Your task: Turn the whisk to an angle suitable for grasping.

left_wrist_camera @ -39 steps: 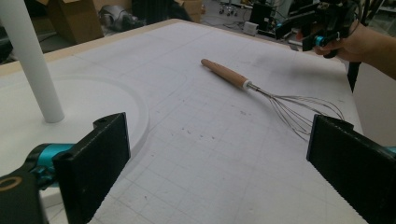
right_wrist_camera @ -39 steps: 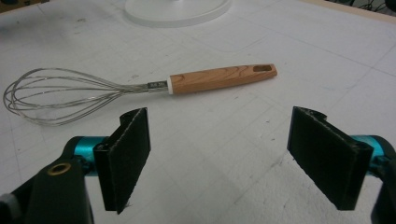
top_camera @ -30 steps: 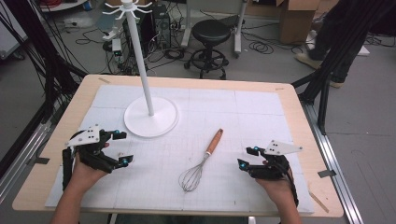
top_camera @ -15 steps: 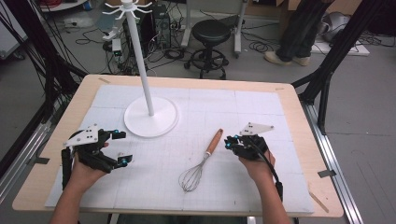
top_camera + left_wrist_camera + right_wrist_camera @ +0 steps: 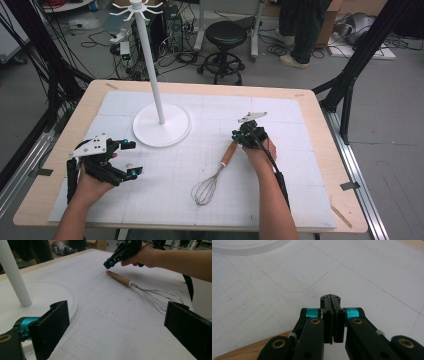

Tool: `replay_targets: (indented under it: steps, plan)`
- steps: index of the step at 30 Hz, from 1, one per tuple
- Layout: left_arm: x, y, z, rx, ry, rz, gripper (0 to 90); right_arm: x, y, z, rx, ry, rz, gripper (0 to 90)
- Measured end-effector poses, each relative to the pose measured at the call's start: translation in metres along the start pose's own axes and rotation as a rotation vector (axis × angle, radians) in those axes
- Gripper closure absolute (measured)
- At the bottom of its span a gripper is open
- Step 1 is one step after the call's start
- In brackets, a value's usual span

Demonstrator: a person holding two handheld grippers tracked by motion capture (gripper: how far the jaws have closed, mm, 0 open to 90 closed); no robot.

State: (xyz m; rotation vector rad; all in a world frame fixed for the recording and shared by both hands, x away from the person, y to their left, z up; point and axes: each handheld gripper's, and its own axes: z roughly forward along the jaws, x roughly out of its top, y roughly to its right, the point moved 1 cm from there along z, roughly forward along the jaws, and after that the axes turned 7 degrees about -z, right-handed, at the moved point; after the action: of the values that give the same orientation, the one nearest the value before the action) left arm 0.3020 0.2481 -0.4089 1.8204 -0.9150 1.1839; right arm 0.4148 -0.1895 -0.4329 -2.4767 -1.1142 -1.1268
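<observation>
Nothing lifted yet: whisk lies flat, wooden handle tip just below my right gripper, jaws pressed together, empty. Left gripper spread wide, idle.

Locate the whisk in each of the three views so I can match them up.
High view: whisk lies centre, slightly right, wire end toward the person.
Left gripper view: upper right, wooden handle pointing left.
Right gripper view: a strip of wooden handle at bottom left.
Shared landmark: the white stand base.
</observation>
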Motion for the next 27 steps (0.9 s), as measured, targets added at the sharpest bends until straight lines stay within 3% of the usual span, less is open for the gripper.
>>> replay_targets:
  steps: [5, 9, 15, 20, 24, 27]
  plan:
    - [0.000, 0.001, 0.001, -0.002, -0.009, 0.002, 6.7, -0.005, 0.003, 0.007, 0.017, -0.020, 0.032, 89.3]
    - [0.000, 0.001, 0.001, -0.002, -0.014, 0.005, 6.7, -0.005, 0.001, 0.005, 0.005, -0.039, 0.007, 89.3]
    - [0.000, 0.001, 0.001, -0.004, -0.011, 0.004, 6.7, -0.013, 0.002, -0.003, -0.002, -0.053, 0.012, 89.3]
    - [0.000, 0.002, 0.002, -0.010, -0.012, 0.006, 6.7, -0.026, 0.005, -0.015, 0.013, -0.050, 0.059, 89.4]
    - [0.000, 0.003, 0.001, -0.009, -0.009, 0.010, 6.7, -0.030, 0.002, -0.023, 0.002, -0.078, 0.025, 89.4]
    - [0.001, 0.003, 0.001, -0.010, -0.008, 0.009, 6.7, -0.038, 0.000, -0.030, 0.004, -0.072, 0.031, 89.4]
